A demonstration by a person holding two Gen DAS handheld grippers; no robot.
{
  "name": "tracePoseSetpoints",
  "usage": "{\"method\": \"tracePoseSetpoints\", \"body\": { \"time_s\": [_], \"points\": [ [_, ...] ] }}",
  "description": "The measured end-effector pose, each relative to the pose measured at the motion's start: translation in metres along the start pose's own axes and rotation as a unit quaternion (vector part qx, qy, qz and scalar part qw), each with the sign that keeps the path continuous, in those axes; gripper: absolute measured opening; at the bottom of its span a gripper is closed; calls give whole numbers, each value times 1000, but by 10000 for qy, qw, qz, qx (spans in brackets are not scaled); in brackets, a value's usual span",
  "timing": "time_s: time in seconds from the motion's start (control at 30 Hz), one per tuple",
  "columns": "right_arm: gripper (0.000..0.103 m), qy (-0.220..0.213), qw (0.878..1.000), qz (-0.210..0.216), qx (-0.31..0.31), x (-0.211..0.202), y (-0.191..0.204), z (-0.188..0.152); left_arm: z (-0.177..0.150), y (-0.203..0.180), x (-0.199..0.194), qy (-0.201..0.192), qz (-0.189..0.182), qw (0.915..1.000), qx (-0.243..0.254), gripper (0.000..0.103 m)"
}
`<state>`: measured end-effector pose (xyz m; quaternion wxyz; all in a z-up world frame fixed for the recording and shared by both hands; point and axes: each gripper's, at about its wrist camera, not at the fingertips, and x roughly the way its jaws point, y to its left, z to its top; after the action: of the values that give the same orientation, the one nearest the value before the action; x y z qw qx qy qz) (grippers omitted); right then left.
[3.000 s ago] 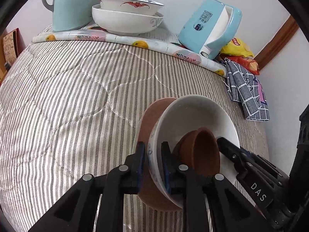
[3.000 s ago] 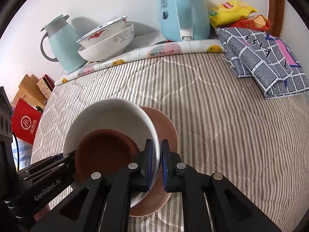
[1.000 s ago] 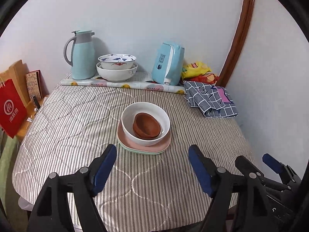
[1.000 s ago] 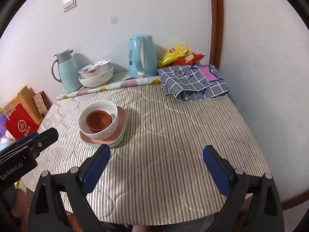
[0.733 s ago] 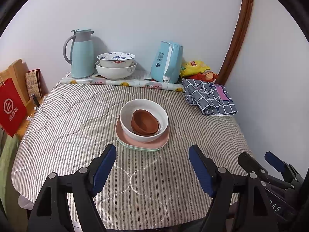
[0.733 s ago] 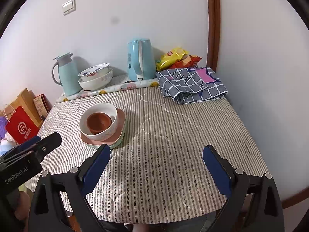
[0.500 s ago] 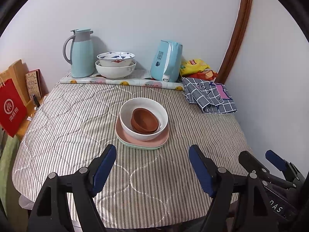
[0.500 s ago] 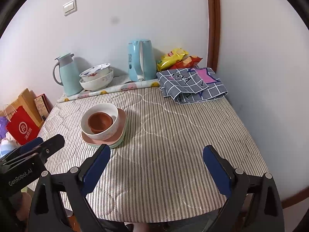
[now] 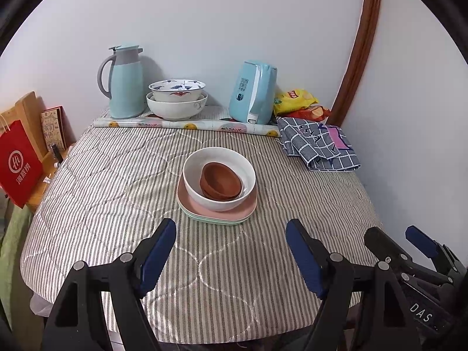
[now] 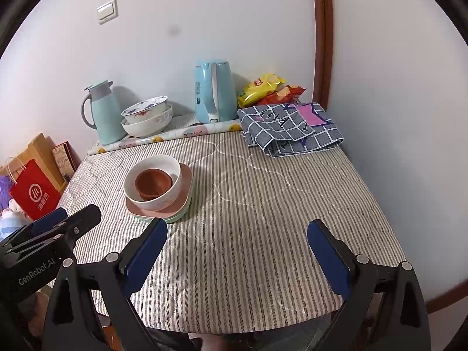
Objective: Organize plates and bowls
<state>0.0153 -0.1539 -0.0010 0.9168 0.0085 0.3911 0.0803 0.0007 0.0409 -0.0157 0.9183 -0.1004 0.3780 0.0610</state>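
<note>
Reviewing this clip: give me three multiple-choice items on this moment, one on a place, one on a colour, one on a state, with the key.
1. Where is the brown bowl?
A. inside the white bowl
B. beside the kettle
C. on the checked cloth

2. What colour is the top plate of the stack?
A. blue
B. pink
C. black

3. How is the left gripper?
A. shut on a plate
B. shut on nothing
C. open

Key: A, it is nested in the white bowl; B, pink rim over a green plate; C, jaws wide apart, nothing between.

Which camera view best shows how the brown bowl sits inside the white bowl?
The left wrist view: the brown bowl appears nearer and tilted within the white bowl. The right wrist view shows it smaller and farther off.
</note>
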Motion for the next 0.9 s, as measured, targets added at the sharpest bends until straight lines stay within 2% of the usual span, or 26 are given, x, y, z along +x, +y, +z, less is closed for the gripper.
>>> {"method": "tracePoseSetpoints", "body": {
  "time_s": [0.9],
  "points": [
    [96,-44,9999,11,-93,-3,8,-1,-3,4,0,50,-46,10000,-29,76]
  ]
}}
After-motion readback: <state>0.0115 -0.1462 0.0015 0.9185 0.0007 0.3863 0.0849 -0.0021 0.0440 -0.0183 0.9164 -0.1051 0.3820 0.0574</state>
